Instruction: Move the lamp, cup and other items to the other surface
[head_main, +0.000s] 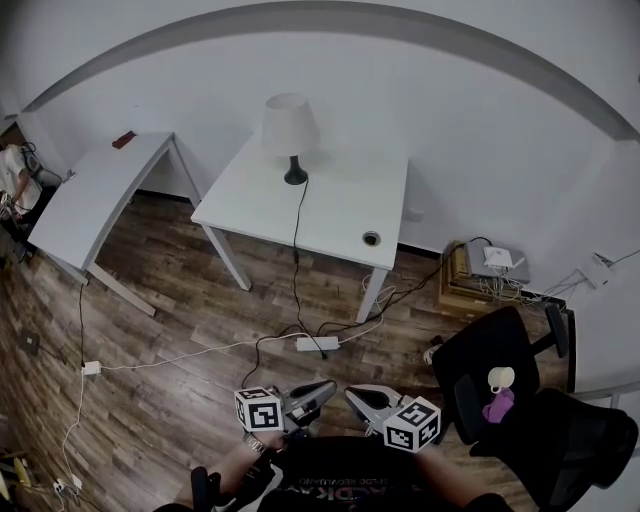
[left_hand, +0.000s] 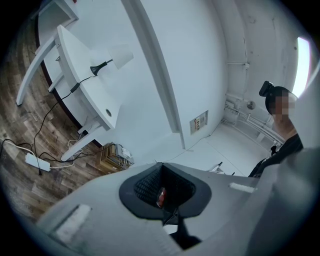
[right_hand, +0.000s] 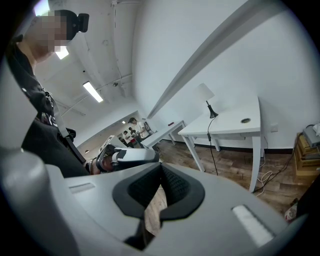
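Note:
A lamp (head_main: 290, 135) with a white shade and a black base stands on the white table (head_main: 340, 215) by the wall, its cord running down to the floor. It also shows in the left gripper view as lamp (left_hand: 116, 57) and in the right gripper view as lamp (right_hand: 205, 94). A white cup (head_main: 500, 378) and a purple item (head_main: 499, 406) rest on a black chair (head_main: 480, 350) at the lower right. My left gripper (head_main: 325, 387) (left_hand: 162, 192) and right gripper (head_main: 352, 394) (right_hand: 161, 186) are held close to my body, tips facing each other, both shut and holding nothing.
A second white table (head_main: 95, 195) stands at the left with a small red item (head_main: 124, 139) on it. A power strip (head_main: 317, 343) and cables lie on the wood floor. A box stack with a white device (head_main: 487, 268) sits by the wall.

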